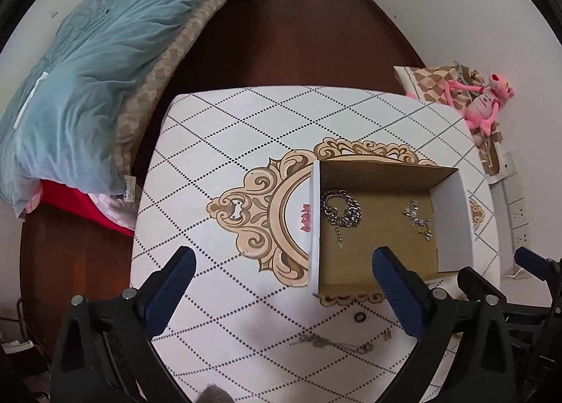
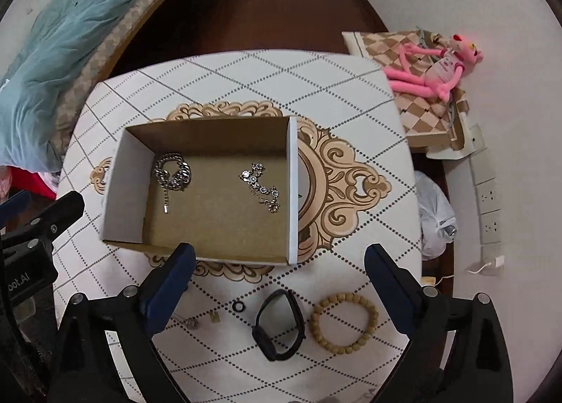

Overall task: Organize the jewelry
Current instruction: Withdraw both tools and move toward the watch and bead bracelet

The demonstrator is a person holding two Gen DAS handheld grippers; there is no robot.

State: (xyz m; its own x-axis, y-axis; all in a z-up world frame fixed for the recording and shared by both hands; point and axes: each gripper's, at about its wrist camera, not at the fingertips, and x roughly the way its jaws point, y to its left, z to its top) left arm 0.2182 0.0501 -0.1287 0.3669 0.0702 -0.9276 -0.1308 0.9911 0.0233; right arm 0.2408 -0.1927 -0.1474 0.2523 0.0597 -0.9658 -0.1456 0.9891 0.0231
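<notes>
An open cardboard box sits on the patterned table. Inside lie a chunky silver chain at the left and a jewelled silver bracelet at the right. My right gripper is open over the table's near side, above a black wristband, a wooden bead bracelet, a small black ring and a gold charm. My left gripper is open and empty above a thin silver chain, with the black ring nearby.
A bed with a teal duvet stands to the left. A pink plush toy lies on a checked cushion to the right. Wall sockets and a white plastic bag are beyond the table's right edge. Dark wooden floor lies behind.
</notes>
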